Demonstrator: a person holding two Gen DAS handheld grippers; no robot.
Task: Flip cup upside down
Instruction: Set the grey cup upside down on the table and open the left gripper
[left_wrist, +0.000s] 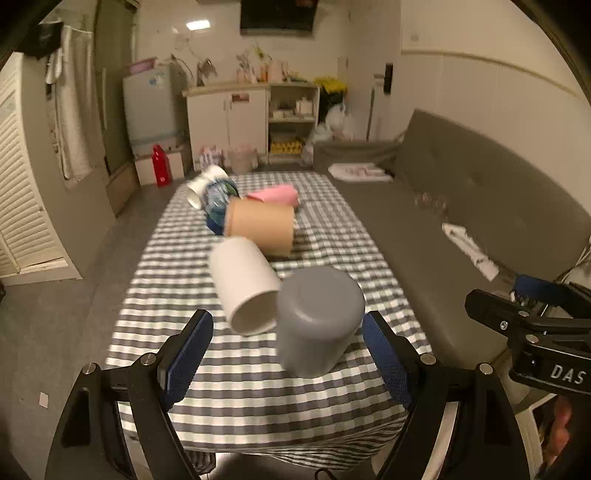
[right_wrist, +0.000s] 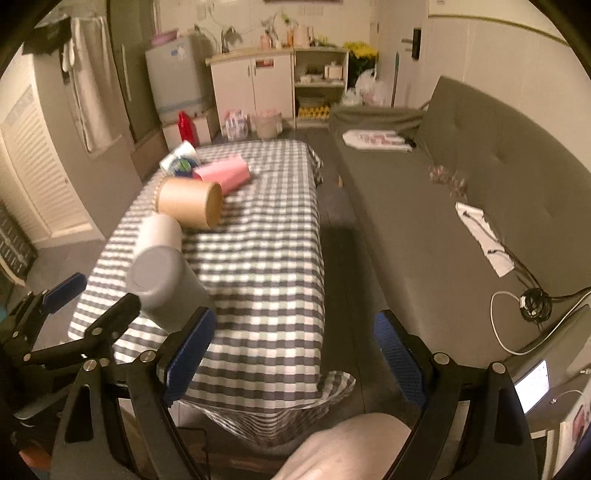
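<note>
Grey cup (left_wrist: 317, 317): stands mouth down, base up, on the near end of the checked table (left_wrist: 236, 376); looks light, rigid, smooth plastic, best gripped across its sides.
Left gripper (left_wrist: 288, 354): jaws wide apart around the cup, apparently gripping nothing.
Right gripper (right_wrist: 295, 354): wide apart, empty, off the table's side.

Both tools share one build: the left gripper (left_wrist: 288, 354) and right gripper (right_wrist: 295, 352) have glossy black angular arms, blue textured pads (left_wrist: 188, 356) lining the fingers, and round silver screws (left_wrist: 147, 358) at the joints. White "DAS" lettering (left_wrist: 567, 373) marks the black body beside the sofa (left_wrist: 480, 192). A patch of bare skin (right_wrist: 343, 448) shows below.
</note>
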